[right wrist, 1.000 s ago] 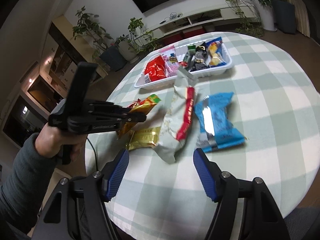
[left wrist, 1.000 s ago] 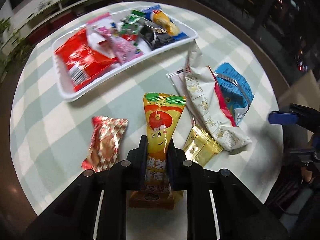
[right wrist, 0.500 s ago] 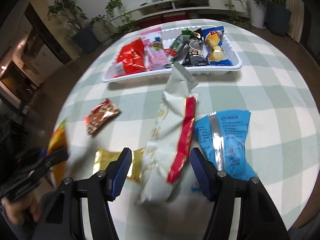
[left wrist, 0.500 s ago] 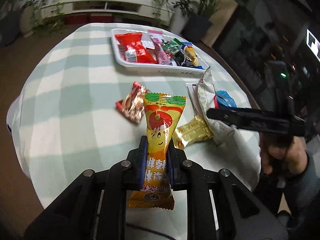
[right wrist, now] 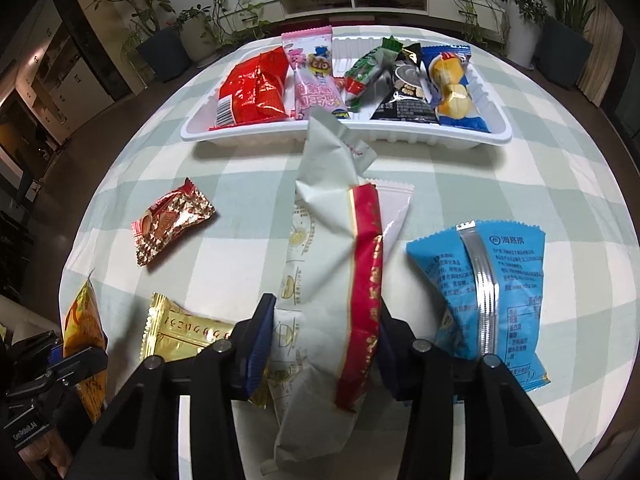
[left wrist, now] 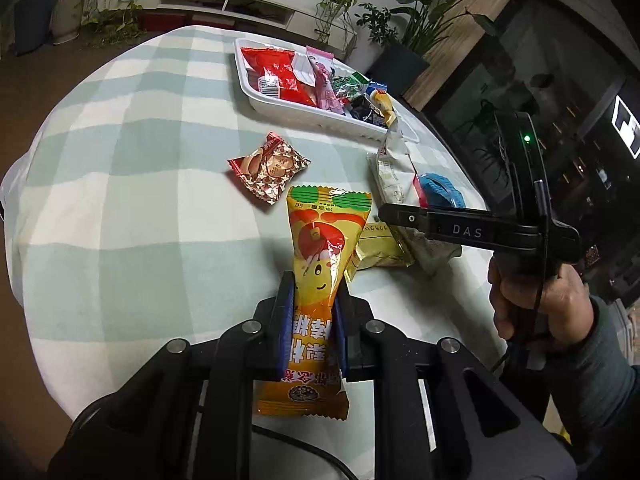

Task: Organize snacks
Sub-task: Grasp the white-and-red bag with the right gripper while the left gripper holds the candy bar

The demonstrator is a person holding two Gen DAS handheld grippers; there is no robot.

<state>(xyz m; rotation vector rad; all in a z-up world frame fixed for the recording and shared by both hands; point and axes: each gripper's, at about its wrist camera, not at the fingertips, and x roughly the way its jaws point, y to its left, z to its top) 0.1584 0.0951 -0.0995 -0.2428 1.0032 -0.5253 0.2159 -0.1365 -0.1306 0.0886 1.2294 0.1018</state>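
Both grippers (left wrist: 311,304) (right wrist: 325,344) — now gripping packets (left wrist: 318,264) (right wrist: 332,280).

Both grippers are black plastic with blue pads and round silver screws along the arms. The right gripper (left wrist: 394,216) carries white "DAS" lettering, a green light and a thin black cable. The hand (left wrist: 536,300) wears a grey-green sleeve (left wrist: 600,364).

A round table (right wrist: 560,152) wears a pale green checked cloth. Behind it a low white shelf (right wrist: 384,0) lines the wall, flanked by potted plants (right wrist: 160,40). The floor (left wrist: 48,80) is brown
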